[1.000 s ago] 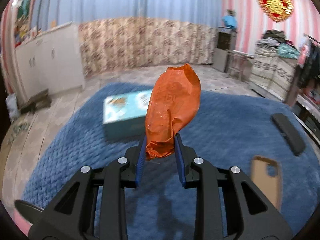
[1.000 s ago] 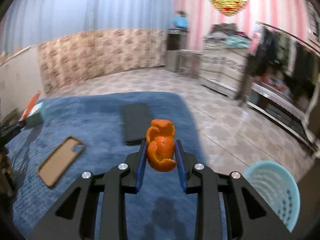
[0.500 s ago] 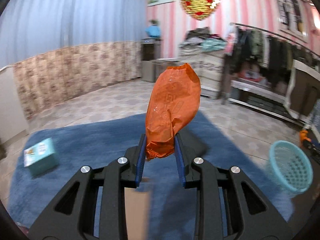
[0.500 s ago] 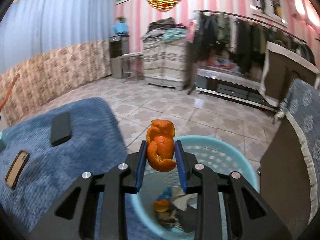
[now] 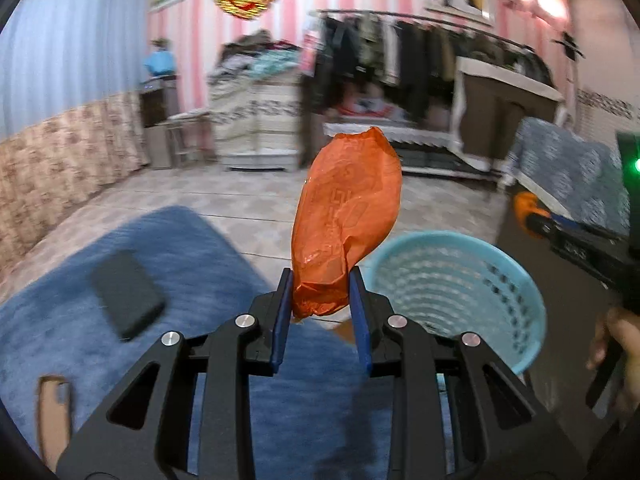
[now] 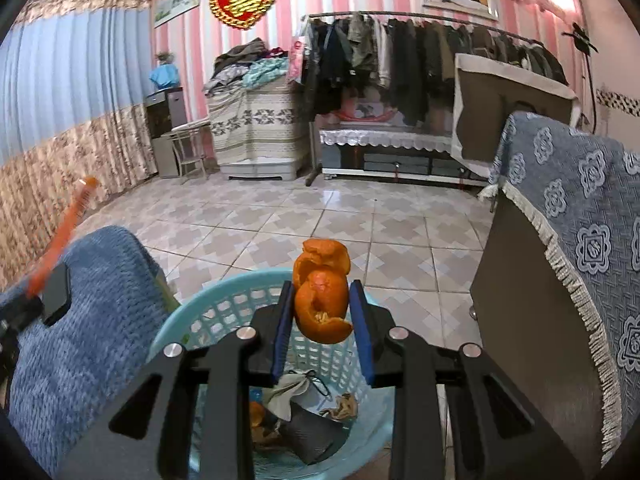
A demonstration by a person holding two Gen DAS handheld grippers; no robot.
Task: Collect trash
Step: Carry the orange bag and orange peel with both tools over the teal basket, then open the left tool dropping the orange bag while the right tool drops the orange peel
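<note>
With the right gripper (image 6: pixel 322 312) clamped on orange peel (image 6: pixel 322 298) directly above the light-blue mesh basket (image 6: pixel 224 308), it should release first, while the left gripper (image 5: pixel 320 300), pinching an orange wrapper (image 5: pixel 346 216), needs centring over that basket beside the blue blanket (image 5: pixel 168 240) on a tiled floor (image 6: pixel 320 216).

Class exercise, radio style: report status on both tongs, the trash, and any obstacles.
Left tongs shut on orange wrapper. Right tongs shut on orange peel, above blue basket. Basket already holds trash. Nothing blocking.
</note>
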